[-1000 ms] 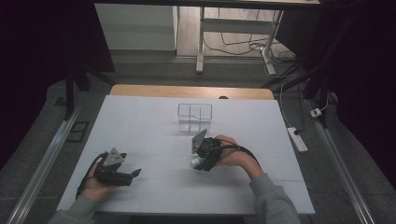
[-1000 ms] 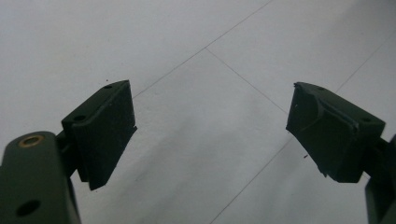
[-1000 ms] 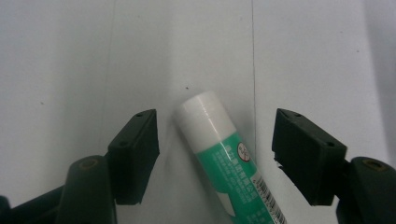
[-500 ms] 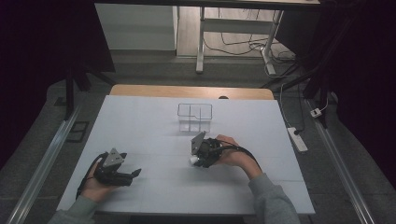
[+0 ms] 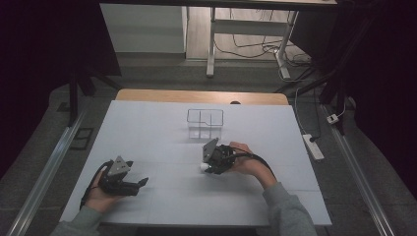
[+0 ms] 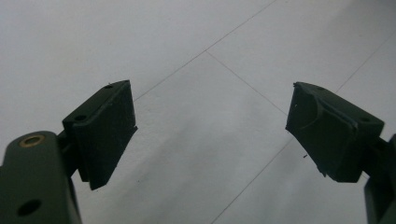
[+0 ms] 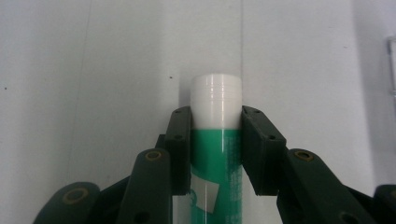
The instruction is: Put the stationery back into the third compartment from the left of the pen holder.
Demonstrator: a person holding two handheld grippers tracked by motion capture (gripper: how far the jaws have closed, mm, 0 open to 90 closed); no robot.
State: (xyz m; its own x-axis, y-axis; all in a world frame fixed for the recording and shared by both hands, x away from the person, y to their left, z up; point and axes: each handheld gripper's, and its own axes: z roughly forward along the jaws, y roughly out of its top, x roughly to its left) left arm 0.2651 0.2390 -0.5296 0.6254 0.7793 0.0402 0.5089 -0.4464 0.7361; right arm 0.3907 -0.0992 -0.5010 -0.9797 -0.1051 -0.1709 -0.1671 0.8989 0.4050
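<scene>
Dim room (grey floor), white table, power strip.

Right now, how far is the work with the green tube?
Done: the right gripper has just been closing and now clamps the green tube with white cap, low over the table. In hand: that grip. Left, probably: carrying it to the clear box. The left gripper rests open.

No lettering, brand, number or sign can be read anywhere on the scene. The green-and-white tube carries a pale label patch and faint marks low on its green body, too small and blurred to make out. The white table bears only thin seam lines, no print.
</scene>
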